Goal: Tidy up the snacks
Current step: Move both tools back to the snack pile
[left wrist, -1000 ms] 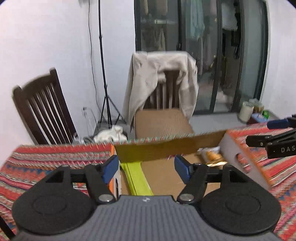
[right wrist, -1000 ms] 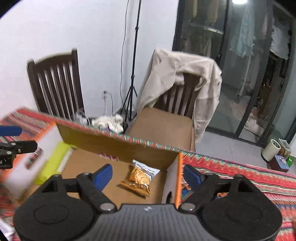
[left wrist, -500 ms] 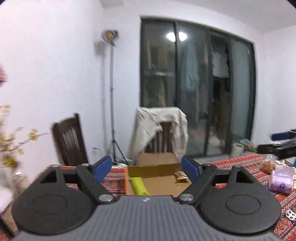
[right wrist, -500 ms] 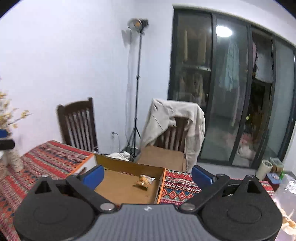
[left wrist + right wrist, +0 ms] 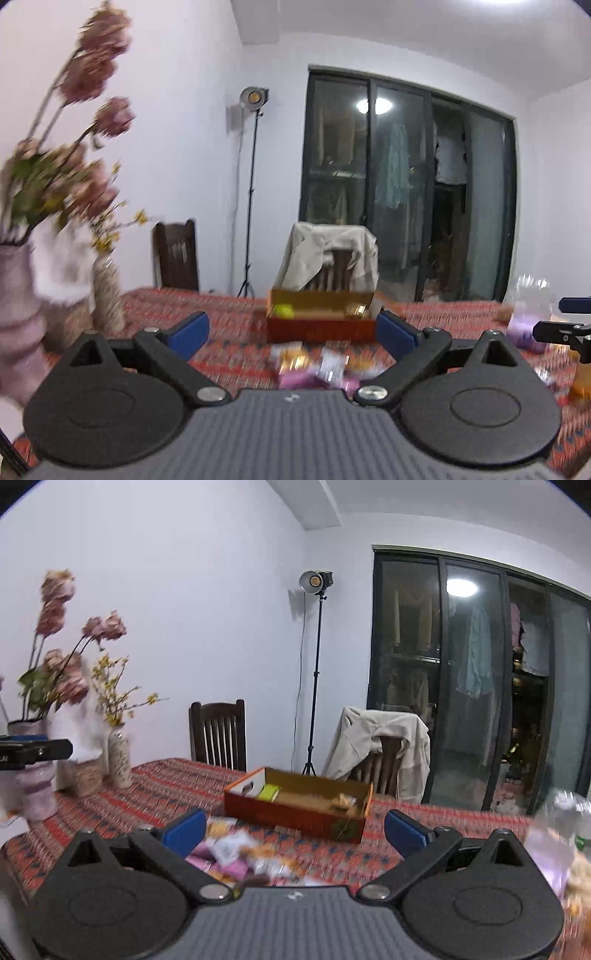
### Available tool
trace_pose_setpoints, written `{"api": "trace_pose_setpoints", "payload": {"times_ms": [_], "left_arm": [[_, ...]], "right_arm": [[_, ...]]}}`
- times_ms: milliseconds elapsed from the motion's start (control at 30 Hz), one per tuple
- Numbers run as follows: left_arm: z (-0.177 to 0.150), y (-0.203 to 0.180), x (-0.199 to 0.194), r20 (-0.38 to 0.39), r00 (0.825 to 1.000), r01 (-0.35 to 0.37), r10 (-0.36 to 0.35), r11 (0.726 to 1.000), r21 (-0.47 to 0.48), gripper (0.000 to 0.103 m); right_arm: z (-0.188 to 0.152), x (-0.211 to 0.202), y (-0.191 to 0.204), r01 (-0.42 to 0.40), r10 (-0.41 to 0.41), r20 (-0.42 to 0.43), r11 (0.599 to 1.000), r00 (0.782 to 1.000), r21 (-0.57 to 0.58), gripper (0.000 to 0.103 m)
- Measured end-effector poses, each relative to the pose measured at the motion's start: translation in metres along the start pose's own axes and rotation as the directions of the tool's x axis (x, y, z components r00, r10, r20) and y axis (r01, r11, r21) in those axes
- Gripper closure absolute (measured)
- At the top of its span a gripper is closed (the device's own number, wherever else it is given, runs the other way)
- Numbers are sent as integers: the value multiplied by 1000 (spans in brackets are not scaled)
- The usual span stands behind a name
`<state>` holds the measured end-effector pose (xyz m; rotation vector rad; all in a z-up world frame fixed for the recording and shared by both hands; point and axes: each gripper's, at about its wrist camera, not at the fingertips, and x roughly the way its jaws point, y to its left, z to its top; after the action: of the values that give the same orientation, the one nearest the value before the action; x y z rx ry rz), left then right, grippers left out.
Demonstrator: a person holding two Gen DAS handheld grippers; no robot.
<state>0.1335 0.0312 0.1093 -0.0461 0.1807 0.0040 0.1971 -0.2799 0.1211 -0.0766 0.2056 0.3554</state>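
Observation:
An open orange cardboard box (image 5: 295,814) stands on the patterned tablecloth, with a yellow-green pack (image 5: 269,793) and a small orange snack bag (image 5: 341,802) inside. It also shows in the left wrist view (image 5: 320,325). A blurred pile of loose snack packets (image 5: 236,853) lies on the cloth in front of it, also seen in the left wrist view (image 5: 317,365). My left gripper (image 5: 293,332) is open and empty, well back from the box. My right gripper (image 5: 295,829) is open and empty above the pile.
Vases with dried flowers (image 5: 37,775) and a small vase (image 5: 119,760) stand at the table's left. A clear plastic bag (image 5: 530,314) sits at the right. Two wooden chairs (image 5: 218,738), one draped with a beige jacket (image 5: 376,749), and a light stand (image 5: 314,672) are behind the table.
Both grippers pulled far back and up from the box; the box now looks small and distant, and the loose snack pile and vases came into view. Both stayed open.

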Motion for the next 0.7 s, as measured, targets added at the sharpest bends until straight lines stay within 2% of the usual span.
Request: {"api": "trace_pose_setpoints", "payload": {"times_ms": [133, 200, 400, 567, 700], "left_arm": [[-40, 3, -24, -66, 998, 16, -18, 999, -28, 3], [-56, 0, -27, -105, 993, 43, -45, 999, -17, 3], [-87, 6, -20, -203, 979, 29, -32, 999, -21, 3], [-98, 9, -6, -249, 968, 8, -13, 1000, -22, 3], [-100, 7, 14, -281, 960, 3, -9, 1000, -20, 3]], "right_arm": [[-47, -24, 24, 43, -43, -1, 999, 999, 6, 0], [-68, -27, 30, 29, -28, -23, 999, 999, 31, 0], [-118, -32, 42, 7, 1, -108, 997, 994, 71, 0], [-136, -19, 41, 27, -14, -159, 996, 987, 85, 0], [-132, -1, 36, 34, -16, -176, 995, 984, 98, 0]]}}
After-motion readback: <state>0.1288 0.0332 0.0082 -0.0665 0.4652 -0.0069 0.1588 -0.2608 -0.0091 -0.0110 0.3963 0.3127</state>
